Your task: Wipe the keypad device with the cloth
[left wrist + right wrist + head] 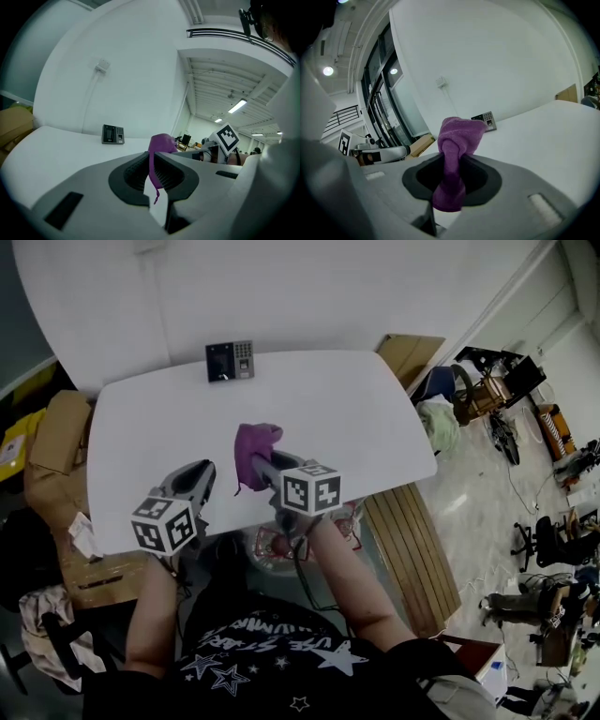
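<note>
My right gripper [264, 467] pinches the purple cloth [255, 442] in a bunch, ready for wiping. The left gripper [201, 476] hovers beside it, jaws slightly parted and, as far as I can judge, empty. The keypad device [230, 361] stands at the desk's [356, 409] far edge, well apart from both.

Head view: from my head, steeply down, far enough off to take in the whole white table [141, 427] and the floor to its right. Left gripper view: rides low on my left gripper [199, 472], facing along the jaws across the table to the wall. Right gripper view: same from my right gripper [262, 465], very close on the cloth [457, 140]. All three share the keypad device [231, 361] at the table's far edge. Each gripper view catches the other gripper at its side.
</note>
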